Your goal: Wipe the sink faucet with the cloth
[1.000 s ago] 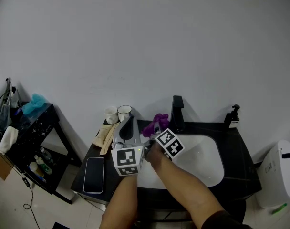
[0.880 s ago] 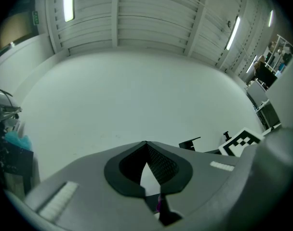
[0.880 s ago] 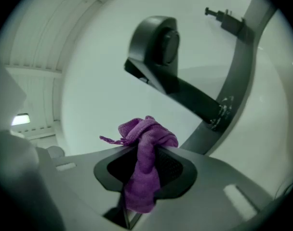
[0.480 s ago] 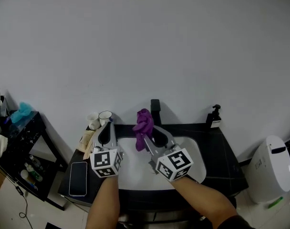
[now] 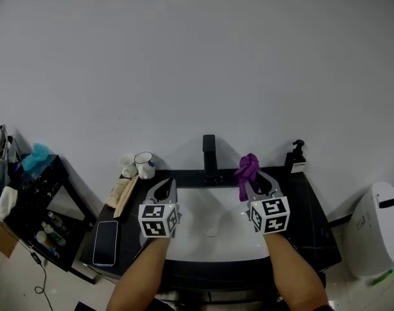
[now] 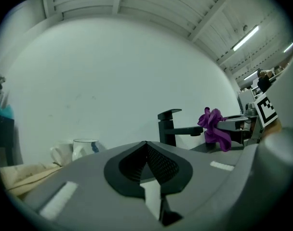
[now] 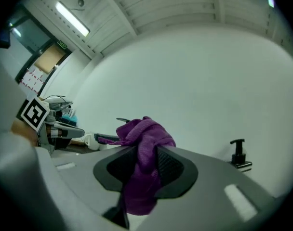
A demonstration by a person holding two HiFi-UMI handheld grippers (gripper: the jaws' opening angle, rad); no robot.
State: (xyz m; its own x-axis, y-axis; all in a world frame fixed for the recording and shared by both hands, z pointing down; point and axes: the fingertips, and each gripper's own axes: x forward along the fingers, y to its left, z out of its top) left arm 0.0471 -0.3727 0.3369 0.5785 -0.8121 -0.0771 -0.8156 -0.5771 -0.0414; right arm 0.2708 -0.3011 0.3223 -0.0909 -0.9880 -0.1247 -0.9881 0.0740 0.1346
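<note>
A black faucet [image 5: 209, 155] stands at the back of the white sink [image 5: 197, 241]; it also shows in the left gripper view as the faucet [image 6: 171, 127]. My right gripper [image 5: 251, 180] is shut on a purple cloth [image 5: 247, 169], held up to the right of the faucet and apart from it. The cloth [image 7: 142, 162] hangs bunched between the right gripper [image 7: 147, 161] jaws. My left gripper [image 5: 162, 188] hovers over the sink's left side, shut and empty; its jaws meet in the left gripper [image 6: 147, 161] view.
Two cups [image 5: 139, 164] and folded paper items [image 5: 122, 193] sit on the dark counter at left, with a phone [image 5: 105, 242] near the front. A soap pump bottle [image 5: 297, 157] stands at back right. A black shelf [image 5: 28, 206] is far left, a white bin [image 5: 377, 232] far right.
Both grippers have spread apart. The right gripper carried the purple cloth from left of the faucet across to its right side; the left gripper shifted slightly toward the sink's left edge.
</note>
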